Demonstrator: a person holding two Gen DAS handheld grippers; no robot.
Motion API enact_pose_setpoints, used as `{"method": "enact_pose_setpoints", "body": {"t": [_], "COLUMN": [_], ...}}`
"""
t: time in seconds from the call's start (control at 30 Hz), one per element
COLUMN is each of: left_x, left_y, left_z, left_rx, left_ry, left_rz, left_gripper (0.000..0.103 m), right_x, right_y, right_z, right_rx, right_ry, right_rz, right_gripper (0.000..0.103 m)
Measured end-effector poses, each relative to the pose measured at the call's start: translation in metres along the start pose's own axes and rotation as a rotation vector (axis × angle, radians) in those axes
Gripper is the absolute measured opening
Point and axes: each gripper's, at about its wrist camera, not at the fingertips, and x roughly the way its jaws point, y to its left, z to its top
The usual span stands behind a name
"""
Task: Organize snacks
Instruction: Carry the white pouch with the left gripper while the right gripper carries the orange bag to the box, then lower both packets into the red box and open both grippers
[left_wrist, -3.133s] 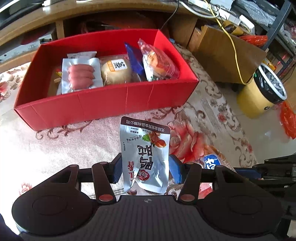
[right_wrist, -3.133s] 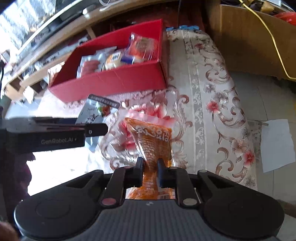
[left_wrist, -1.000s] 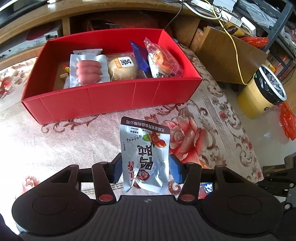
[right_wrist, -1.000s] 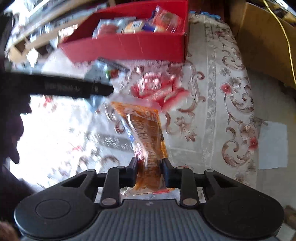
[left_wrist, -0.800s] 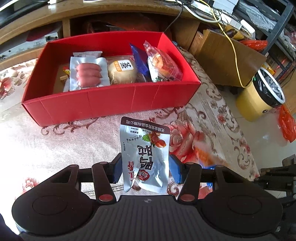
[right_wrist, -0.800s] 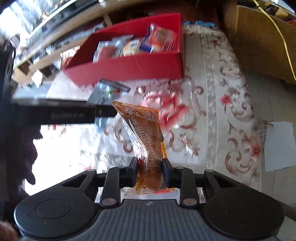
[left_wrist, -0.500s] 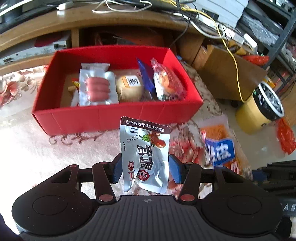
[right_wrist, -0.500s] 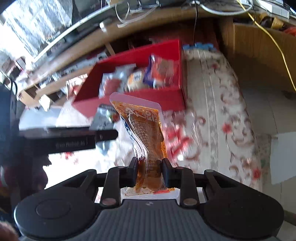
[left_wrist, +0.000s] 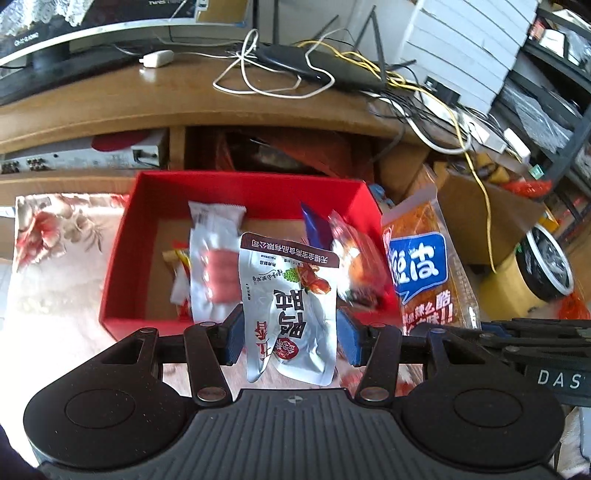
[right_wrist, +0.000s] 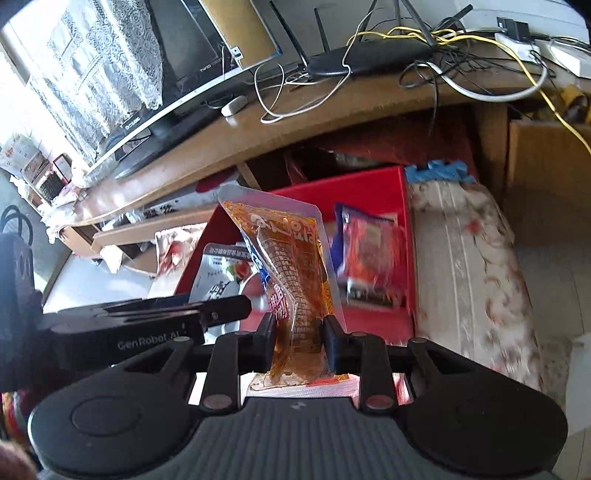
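Observation:
My left gripper (left_wrist: 290, 338) is shut on a silver snack pouch (left_wrist: 290, 306) with a dark brown top band, held upright over the near wall of the red box (left_wrist: 125, 236). Inside the box lie a sausage pack (left_wrist: 216, 269), a blue packet and a red-orange packet (left_wrist: 354, 254). My right gripper (right_wrist: 301, 345) is shut on an orange snack bag (right_wrist: 295, 280) with a clear rim, raised in front of the red box (right_wrist: 373, 188). That orange bag (left_wrist: 421, 269) shows at the box's right side in the left wrist view. The left gripper's arm (right_wrist: 140, 325) crosses the right wrist view at left.
A wooden TV stand (left_wrist: 221, 107) with a router and tangled cables stands behind the box. A floral cloth (right_wrist: 476, 266) covers the surface under the box. A yellow bin (left_wrist: 535, 273) and a cardboard box (left_wrist: 480, 206) sit to the right.
Both grippers have risen and moved toward the red box with their packets; the silver pouch now hangs over the box's near wall, and the orange bag has come up beside it.

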Motion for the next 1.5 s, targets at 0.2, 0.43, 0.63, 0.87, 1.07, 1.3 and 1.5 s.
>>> {"method": "enact_pose_setpoints", "body": {"t": [0.2, 0.43, 0.63, 0.87, 1.07, 1.3, 1.5], "left_x": [0.018, 0.034, 0.047, 0.047, 0.036, 0.015, -0.002], "left_y": [0.002, 0.004, 0.006, 0.007, 0.004, 0.001, 0.003], "left_z": [0.019, 0.028, 0.028, 0.027, 0.025, 0.018, 0.006], "left_rx": [0.006, 0.019, 0.033, 0.034, 0.052, 0.054, 0.029], "left_ry": [-0.007, -0.005, 0.01, 0.006, -0.028, -0.077, -0.11], "left_rz": [0.04, 0.08, 0.133, 0.165, 0.205, 0.228, 0.236], "left_gripper": [0.058, 0.059, 0.059, 0.067, 0.08, 0.089, 0.103], "right_x": [0.024, 0.05, 0.068, 0.066, 0.052, 0.027, 0.006], "right_y": [-0.004, -0.001, 0.005, 0.002, 0.006, 0.017, 0.026], "right_z": [0.023, 0.041, 0.043, 0.044, 0.04, 0.028, 0.011], "right_rx": [-0.001, -0.033, -0.075, -0.063, -0.061, -0.072, -0.066], "right_ry": [0.003, 0.001, 0.025, 0.0, -0.029, -0.082, -0.111], "right_rz": [-0.015, -0.052, -0.101, -0.12, -0.119, -0.119, -0.094], "right_gripper": [0.031, 0.031, 0.032, 0.04, 0.042, 0.043, 0.049]}}
